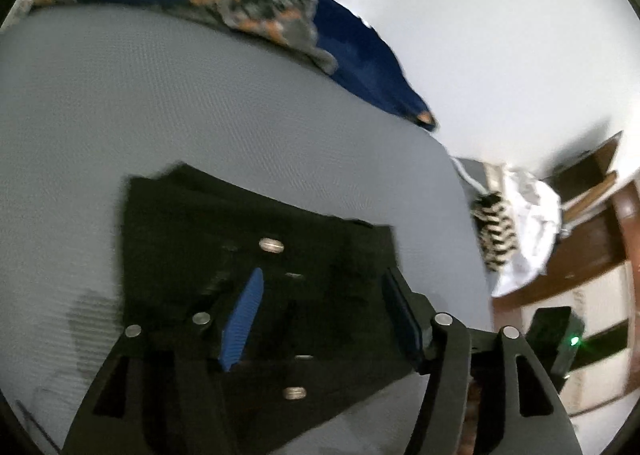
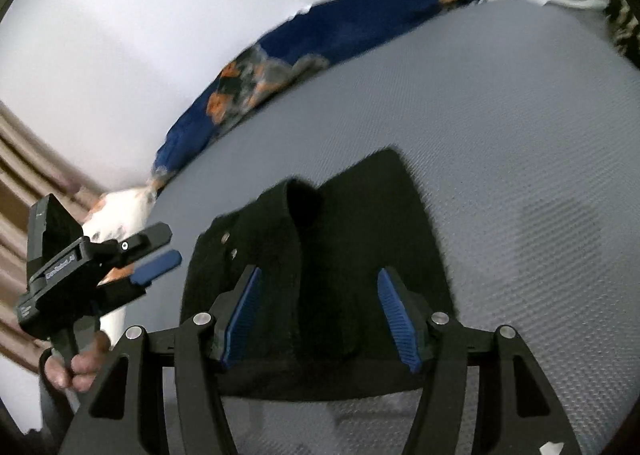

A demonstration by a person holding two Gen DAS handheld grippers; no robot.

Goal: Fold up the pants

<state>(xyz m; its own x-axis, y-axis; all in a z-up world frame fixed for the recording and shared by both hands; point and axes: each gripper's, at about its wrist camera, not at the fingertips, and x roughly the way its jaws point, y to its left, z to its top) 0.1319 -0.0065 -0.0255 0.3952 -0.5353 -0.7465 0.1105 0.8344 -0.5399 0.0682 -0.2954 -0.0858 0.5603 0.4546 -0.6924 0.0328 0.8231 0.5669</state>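
Black pants (image 1: 256, 255) lay folded on the grey mattress (image 1: 200, 115), lower centre of both views. Left gripper (image 1: 320, 315) spread, nothing pinched. Right gripper (image 2: 320, 319) spread above the fabric, pads clear.

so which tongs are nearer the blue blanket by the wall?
Can't tell. Both left tongs and right tongs hang open over the black pants, well short of the blanket.

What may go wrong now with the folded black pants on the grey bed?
1. Both grippers, left gripper and right gripper, hang open over the black pants; a low finger might drag the fold apart.
2. The raised fold looks loose and may spring open.
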